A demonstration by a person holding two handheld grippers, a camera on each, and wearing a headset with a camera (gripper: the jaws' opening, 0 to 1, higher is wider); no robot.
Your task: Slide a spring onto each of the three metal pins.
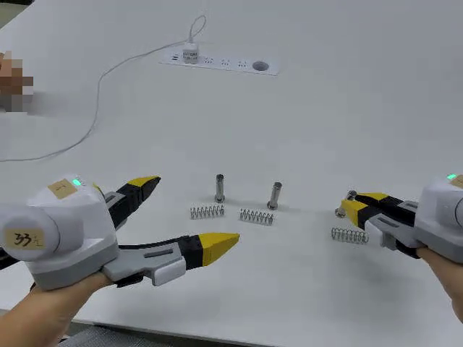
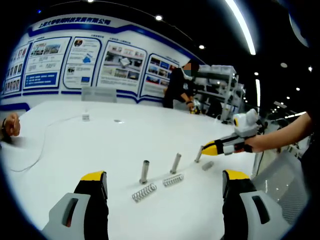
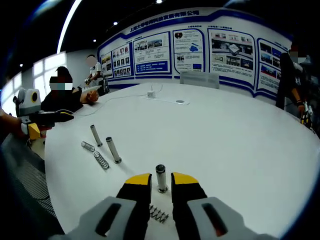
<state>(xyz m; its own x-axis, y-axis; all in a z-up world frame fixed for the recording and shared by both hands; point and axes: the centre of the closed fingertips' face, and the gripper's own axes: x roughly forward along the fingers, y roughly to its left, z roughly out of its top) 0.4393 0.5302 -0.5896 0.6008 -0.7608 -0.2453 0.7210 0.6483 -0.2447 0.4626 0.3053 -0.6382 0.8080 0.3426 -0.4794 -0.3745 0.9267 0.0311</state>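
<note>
I have the left gripper [image 1: 184,213] low on my left. Its yellow-tipped tongs are spread wide, with only bare table between them. The right gripper [image 1: 354,204] reaches in from the right edge, and most of its body is cut off by the frame. Its tongs are drawn close together, one on either side of a short grey metal pin with a flanged base [image 3: 160,178]. In the right gripper view I see a thin gap on each side of that pin. I cannot tell whether the pads pinch it or whether it stands just past the tips. In the head view the same pin is half hidden behind the yellow tips and looks tilted.

Two more grey metal pins stand upright on the white table [image 1: 325,130], the left pin [image 1: 220,188] and the middle pin [image 1: 274,195], near each other. A small silver coil spring lies flat just in front of each: the left spring [image 1: 207,212] and the middle spring [image 1: 257,216]. The third spring [image 1: 349,235] lies on the table just below the right gripper's tongs. In the right gripper view the jaws partly cover it.

At the far side lies a white power strip [image 1: 217,61] with a white plug in it. Its thin white cable [image 1: 98,108] runs off the left edge. The sockets are too small for me to make out.
</note>
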